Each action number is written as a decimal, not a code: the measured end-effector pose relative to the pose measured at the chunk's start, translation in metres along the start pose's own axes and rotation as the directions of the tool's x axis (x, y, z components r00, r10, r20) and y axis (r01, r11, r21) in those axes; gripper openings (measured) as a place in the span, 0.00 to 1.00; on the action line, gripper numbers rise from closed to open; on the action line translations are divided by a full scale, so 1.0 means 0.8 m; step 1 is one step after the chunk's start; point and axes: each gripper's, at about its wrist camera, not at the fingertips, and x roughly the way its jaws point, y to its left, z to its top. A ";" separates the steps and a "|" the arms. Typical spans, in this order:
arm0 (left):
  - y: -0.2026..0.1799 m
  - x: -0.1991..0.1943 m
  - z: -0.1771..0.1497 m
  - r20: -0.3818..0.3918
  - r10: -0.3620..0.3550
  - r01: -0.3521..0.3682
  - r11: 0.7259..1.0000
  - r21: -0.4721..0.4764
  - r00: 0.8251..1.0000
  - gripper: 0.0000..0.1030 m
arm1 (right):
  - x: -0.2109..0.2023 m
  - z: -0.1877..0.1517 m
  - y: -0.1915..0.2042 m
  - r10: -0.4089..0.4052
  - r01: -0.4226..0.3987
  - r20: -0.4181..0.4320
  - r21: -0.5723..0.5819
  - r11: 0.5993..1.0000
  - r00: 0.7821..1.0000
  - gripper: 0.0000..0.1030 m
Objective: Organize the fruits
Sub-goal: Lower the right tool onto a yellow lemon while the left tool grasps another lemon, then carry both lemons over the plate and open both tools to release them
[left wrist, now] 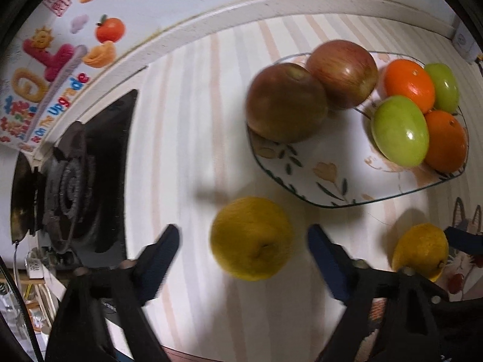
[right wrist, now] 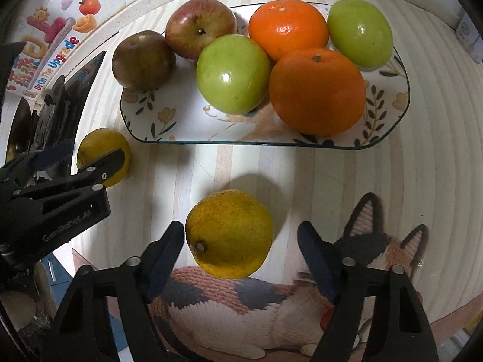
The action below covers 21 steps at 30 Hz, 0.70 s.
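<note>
My left gripper [left wrist: 241, 236] points down with a yellow citrus fruit [left wrist: 252, 238] between its blue pads, a gap on each side. My right gripper [right wrist: 240, 230] straddles a second yellow fruit [right wrist: 229, 233]; its left pad is at the skin and its right pad stands clear. Behind them a flowered plate [right wrist: 169, 120] holds two red apples [right wrist: 200, 27], two green fruits [right wrist: 232, 74] and two oranges [right wrist: 317, 90]. The left gripper [right wrist: 90, 155] also shows at the left of the right wrist view, over its own yellow fruit [right wrist: 102, 144].
A black gas burner [left wrist: 75, 187] sits left of the striped mat [left wrist: 181, 120]. A wall with fruit stickers [left wrist: 60, 60] runs behind it. A knitted cat picture [right wrist: 271, 295] covers the mat's near edge, with clutter below the counter at lower left.
</note>
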 end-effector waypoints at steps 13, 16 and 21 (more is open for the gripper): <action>0.025 0.011 0.003 -0.033 -0.108 0.105 0.990 -0.089 0.994 0.57 | 0.001 -0.008 0.012 0.033 -0.033 0.036 -0.007 0.999 0.999 0.59; 0.030 0.010 0.002 -0.039 -0.144 0.139 0.984 -0.114 0.989 0.57 | -0.006 -0.014 0.004 0.042 -0.043 0.051 0.001 0.999 0.998 0.59; 0.036 0.010 -0.002 -0.038 -0.196 0.188 0.970 -0.151 0.980 0.56 | -0.025 -0.020 -0.012 0.063 -0.065 0.078 0.022 0.998 0.995 0.59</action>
